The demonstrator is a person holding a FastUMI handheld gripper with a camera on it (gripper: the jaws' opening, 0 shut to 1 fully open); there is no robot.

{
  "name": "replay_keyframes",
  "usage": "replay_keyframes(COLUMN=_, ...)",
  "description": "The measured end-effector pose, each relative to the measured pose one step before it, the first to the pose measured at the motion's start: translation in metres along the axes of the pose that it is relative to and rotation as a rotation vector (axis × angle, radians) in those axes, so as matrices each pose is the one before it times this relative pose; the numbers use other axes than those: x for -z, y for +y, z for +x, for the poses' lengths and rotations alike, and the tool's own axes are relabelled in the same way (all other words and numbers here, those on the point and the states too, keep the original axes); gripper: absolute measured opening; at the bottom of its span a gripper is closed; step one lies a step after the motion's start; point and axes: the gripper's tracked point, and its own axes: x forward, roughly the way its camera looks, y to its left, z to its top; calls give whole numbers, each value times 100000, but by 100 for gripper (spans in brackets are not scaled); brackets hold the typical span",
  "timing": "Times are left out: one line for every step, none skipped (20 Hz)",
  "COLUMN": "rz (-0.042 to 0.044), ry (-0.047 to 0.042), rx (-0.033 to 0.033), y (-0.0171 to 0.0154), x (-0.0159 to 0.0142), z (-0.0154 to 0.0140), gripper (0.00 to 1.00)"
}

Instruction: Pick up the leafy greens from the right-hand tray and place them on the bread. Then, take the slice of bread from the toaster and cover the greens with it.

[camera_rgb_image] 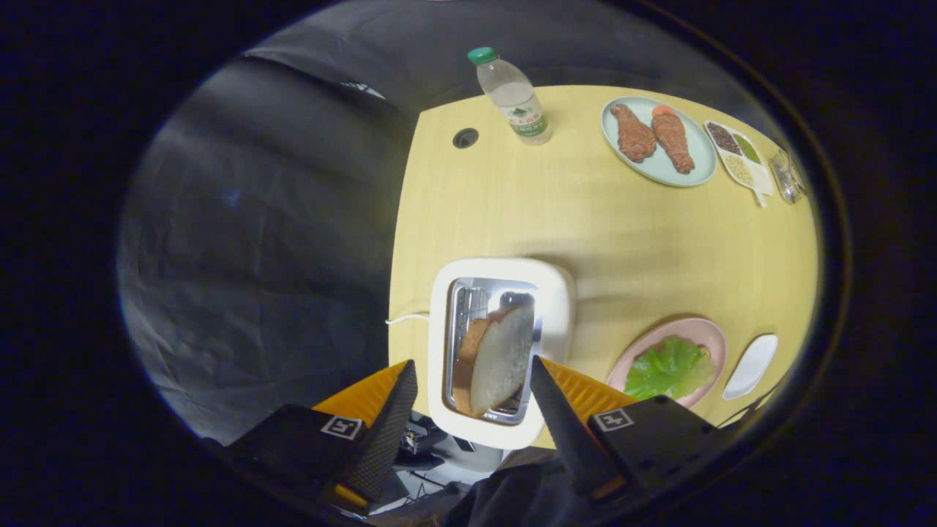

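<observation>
A white toaster [558, 300] stands at the near left edge of the yellow table [571, 212]. A slice of bread [498, 359] leans in its slot. My gripper [472, 369] hovers above the toaster, open, its fingers on either side of the slice and apart from it. To the right of the toaster sits a pink plate [708, 337] with leafy greens [667, 368] lying on it; what is under the greens is hidden. A small white tray [750, 364] lies just right of the plate, with nothing on it.
At the far side stand a clear bottle with a green cap [514, 99], a pale blue plate [699, 172] with two pieces of meat [651, 133], a white sectioned dish of seeds [739, 159] and a glass [789, 176]. A cable hole [465, 137] sits near the table's left edge.
</observation>
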Motion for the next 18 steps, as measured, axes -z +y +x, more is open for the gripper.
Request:
replay_keyframes(rz=-365, ry=977, rx=1526, y=-70, x=110, z=640, gripper=94)
replay_keyframes(rz=-884, ry=516, rx=1325, y=-209, x=-40, z=642, gripper=87)
replay_keyframes(rz=-988, ry=698, rx=1198, y=-40, x=-13, z=536, gripper=79)
replay_keyframes(rz=-643, ry=400, rx=1176, y=-159, x=48, z=388, gripper=71)
replay_keyframes(rz=-163, ry=1259, rx=1494, y=-201, x=163, z=277, gripper=64)
replay_keyframes(rz=321, ry=786, rx=547, y=-70, x=88, z=153, gripper=56)
replay_keyframes(rz=-377, ry=551, rx=908, y=-258, x=273, z=323, gripper=49)
replay_keyframes(rz=60, ry=-304, rx=2951, y=-940, x=-507, z=-162, gripper=41)
replay_keyframes(rz=373, ry=-9, rx=1521, y=-527, x=-125, z=-159, gripper=33)
replay_keyframes(rz=-562, ry=549, rx=-444, y=-151, x=37, z=-215, gripper=26)
replay_keyframes(rz=617, ry=-1168, rx=1237, y=-315, x=-149, z=-40, gripper=18)
replay_keyframes(rz=52, ry=-183, rx=-1010, y=-319, x=41, z=-481, gripper=11)
replay_keyframes(rz=318, ry=-301, rx=-1609, y=-210, x=-64, z=-547, gripper=10)
replay_keyframes(rz=1179, ry=-1212, rx=-2351, y=236, x=49, z=-703, gripper=10)
replay_keyframes(rz=1041, ry=-910, rx=-2502, y=133, x=-66, z=-825, gripper=11)
replay_keyframes(rz=976, ry=-966, rx=-2011, y=-123, x=-35, z=-945, gripper=10)
replay_keyframes(rz=1098, ry=-1361, rx=-1964, y=-299, x=-205, z=-1099, gripper=10)
replay_keyframes(rz=1295, ry=-1067, rx=-2033, y=-225, x=-102, z=-1069, gripper=10)
